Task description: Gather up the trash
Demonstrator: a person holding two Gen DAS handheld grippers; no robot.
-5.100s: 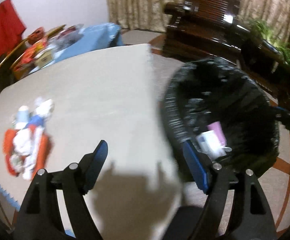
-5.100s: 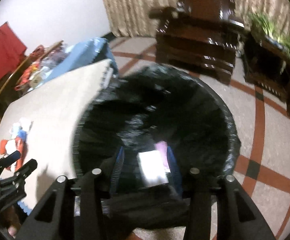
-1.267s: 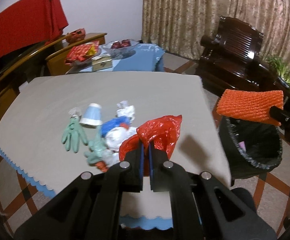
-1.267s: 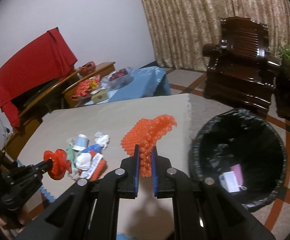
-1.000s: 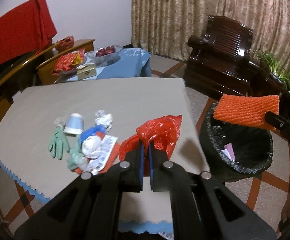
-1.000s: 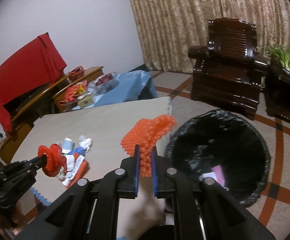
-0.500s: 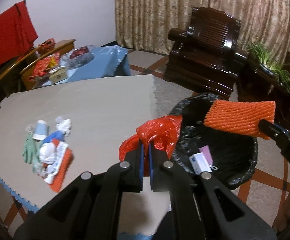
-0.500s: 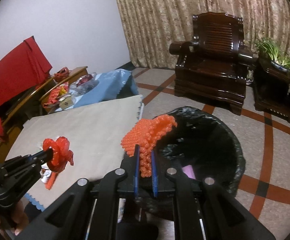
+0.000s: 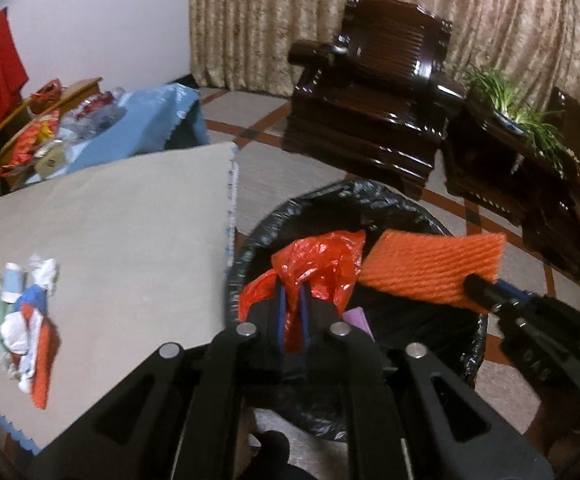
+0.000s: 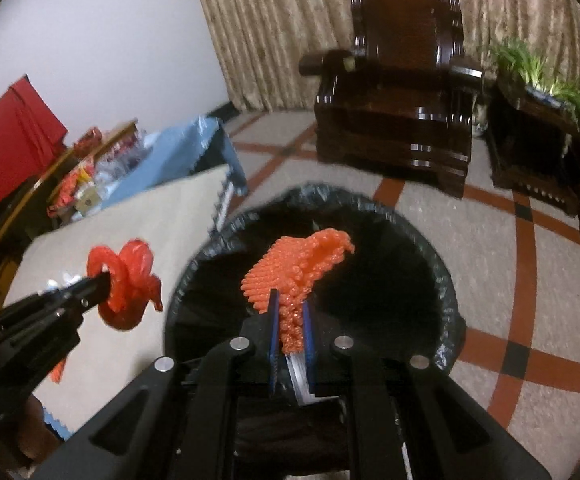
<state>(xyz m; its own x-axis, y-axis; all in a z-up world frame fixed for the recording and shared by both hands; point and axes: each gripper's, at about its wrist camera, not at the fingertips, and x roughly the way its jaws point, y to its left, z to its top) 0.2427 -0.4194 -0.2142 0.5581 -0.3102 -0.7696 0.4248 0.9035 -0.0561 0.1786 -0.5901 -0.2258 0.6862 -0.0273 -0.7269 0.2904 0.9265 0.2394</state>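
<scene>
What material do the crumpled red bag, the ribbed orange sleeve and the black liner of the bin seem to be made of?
Crumpled red bag, in the left gripper: thin glossy plastic film, judging by sharp creases and highlights.
Ribbed orange sleeve, in the right gripper: probably soft foam netting, matt, with a raised mesh pattern.
Black liner of the bin: thin shiny plastic, wrinkled over the rim.

Both wrist views look steeply down, close over the shared black-lined bin point(image 9: 370, 208) point(image 10: 370, 216).
</scene>
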